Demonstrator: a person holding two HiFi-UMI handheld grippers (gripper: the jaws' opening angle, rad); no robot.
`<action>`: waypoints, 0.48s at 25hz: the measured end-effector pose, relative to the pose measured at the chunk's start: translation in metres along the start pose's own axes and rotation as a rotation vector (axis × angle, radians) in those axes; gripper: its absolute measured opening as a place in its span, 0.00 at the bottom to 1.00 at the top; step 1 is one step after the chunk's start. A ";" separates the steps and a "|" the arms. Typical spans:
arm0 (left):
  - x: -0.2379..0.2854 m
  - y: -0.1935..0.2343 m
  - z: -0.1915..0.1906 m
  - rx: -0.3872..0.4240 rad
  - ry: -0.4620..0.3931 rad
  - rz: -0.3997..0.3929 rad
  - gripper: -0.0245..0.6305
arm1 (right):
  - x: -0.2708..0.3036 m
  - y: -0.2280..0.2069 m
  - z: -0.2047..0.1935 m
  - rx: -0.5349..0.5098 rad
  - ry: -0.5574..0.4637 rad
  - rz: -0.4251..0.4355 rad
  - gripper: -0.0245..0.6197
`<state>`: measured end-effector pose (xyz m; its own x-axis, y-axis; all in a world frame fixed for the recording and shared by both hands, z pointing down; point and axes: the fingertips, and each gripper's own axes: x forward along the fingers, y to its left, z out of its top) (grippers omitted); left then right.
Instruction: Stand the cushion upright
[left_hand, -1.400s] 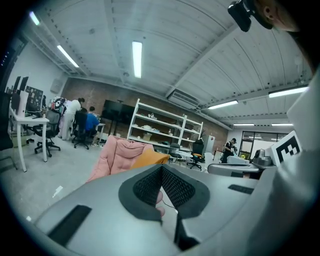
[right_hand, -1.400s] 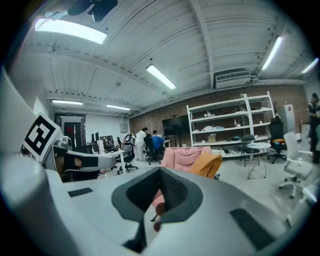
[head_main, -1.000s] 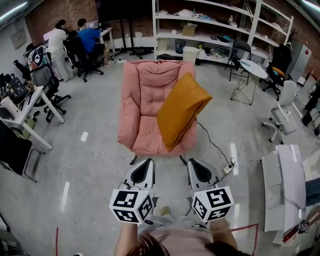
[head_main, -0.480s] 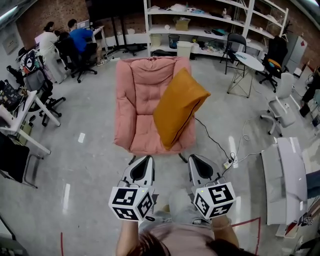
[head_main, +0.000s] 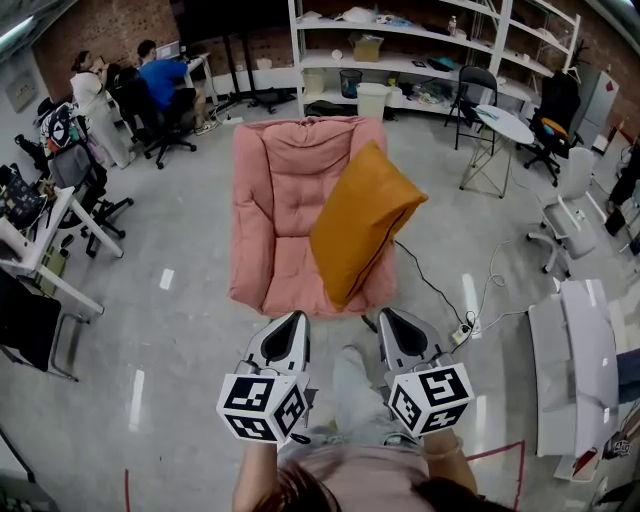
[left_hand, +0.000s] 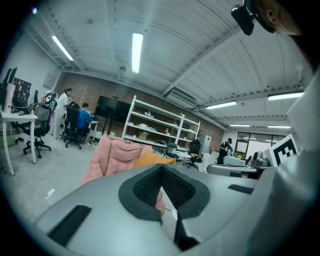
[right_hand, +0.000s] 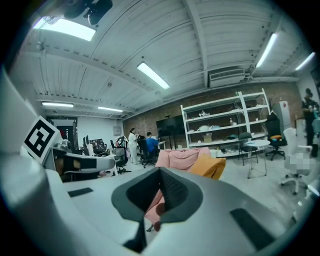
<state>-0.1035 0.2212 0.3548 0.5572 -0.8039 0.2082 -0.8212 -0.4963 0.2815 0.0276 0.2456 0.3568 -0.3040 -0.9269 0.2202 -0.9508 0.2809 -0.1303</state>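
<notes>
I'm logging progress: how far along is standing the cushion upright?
Done: nothing yet; the orange cushion leans tilted in the pink armchair. In hand: nothing; the left hand-held gripper and right hand-held gripper are shut, empty, short of the chair. Left: reach it, grip the cushion, stand it upright.

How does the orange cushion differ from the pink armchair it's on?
Colour: the cushion is mustard orange, the armchair pink. Size: the cushion is much smaller, covering only part of the armchair's seat and one side. Pose: the cushion leans tilted on the armchair's right-hand arm in the head view; the armchair stands on the floor. Surface: cushion smooth, armchair tufted. Both are soft padded fabric.
</notes>
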 end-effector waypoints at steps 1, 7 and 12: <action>0.005 0.002 0.002 0.001 0.001 0.001 0.03 | 0.005 -0.002 0.001 0.003 -0.001 0.001 0.06; 0.038 0.013 0.009 0.011 0.010 -0.004 0.03 | 0.036 -0.018 0.004 0.016 0.003 0.006 0.06; 0.067 0.021 0.014 0.015 0.018 -0.005 0.03 | 0.061 -0.034 0.004 0.026 0.013 0.008 0.06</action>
<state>-0.0851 0.1526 0.3614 0.5631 -0.7955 0.2240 -0.8203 -0.5051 0.2685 0.0414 0.1781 0.3704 -0.3122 -0.9213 0.2319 -0.9467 0.2812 -0.1572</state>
